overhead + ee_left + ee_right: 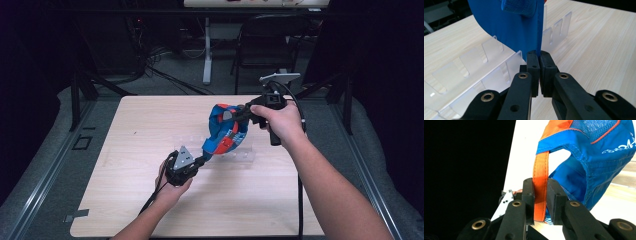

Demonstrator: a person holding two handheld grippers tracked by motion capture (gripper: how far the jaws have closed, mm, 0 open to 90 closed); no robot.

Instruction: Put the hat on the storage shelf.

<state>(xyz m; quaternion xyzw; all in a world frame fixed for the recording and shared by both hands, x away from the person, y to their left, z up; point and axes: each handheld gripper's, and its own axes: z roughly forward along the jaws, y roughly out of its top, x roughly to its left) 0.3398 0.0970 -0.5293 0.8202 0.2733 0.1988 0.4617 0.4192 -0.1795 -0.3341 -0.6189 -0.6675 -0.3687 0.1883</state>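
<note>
- Fingers of the left gripper (pixel 204 159) are pinched tight on the lower blue edge of the cap (pixel 225 131), fabric squeezed right between the pads (pixel 533 65)
- so the cap hangs up and away from that gripper, held above the wooden table (pixel 150 130), over a clear plastic rack (pixel 486 65) that sits on it
- over on the right, the right gripper (pixel 239 114) has its fingers clamped on the cap's orange strap (pixel 540 182), which runs straight down between the pads (pixel 554 195)
- cap ends up stretched between the two grippers, left one lower and nearer the person, right one higher and farther back
</note>
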